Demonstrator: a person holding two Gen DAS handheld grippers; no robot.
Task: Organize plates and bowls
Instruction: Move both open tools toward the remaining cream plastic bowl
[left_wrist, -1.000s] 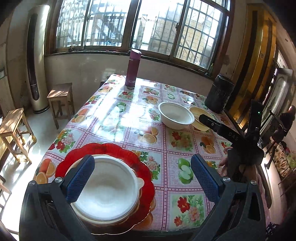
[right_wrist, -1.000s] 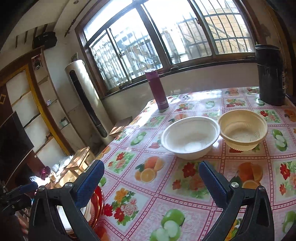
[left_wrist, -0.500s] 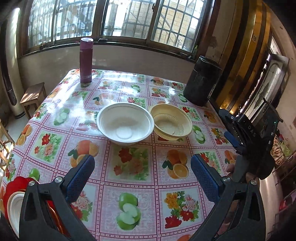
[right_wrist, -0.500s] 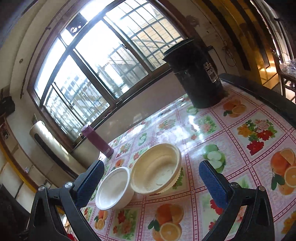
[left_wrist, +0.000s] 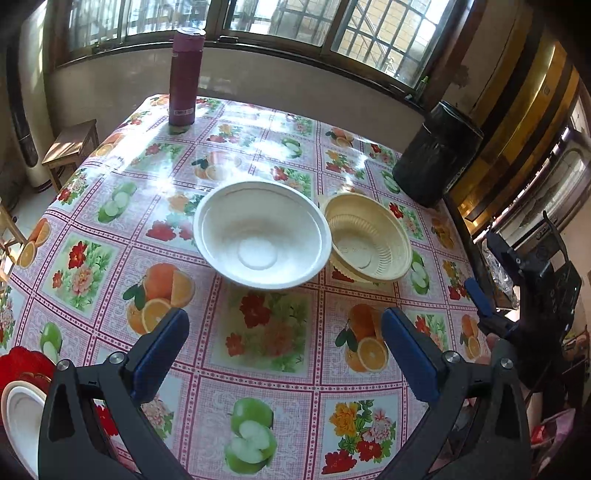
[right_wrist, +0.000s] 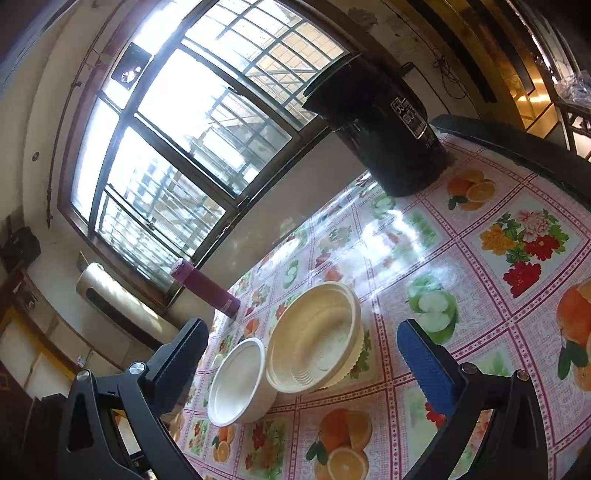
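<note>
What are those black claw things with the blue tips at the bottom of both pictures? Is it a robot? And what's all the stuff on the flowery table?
No robot. A person holds a pair of tongs in each hand, and each has a camera looking out between its two fingers. One picture comes from the left tongs, the other from the right tongs. Both are open and hold nothing. On the table a white bowl and a cream bowl sit side by side. Farther back stand a purple bottle and a black pot. At the near left corner is a red plate.
</note>
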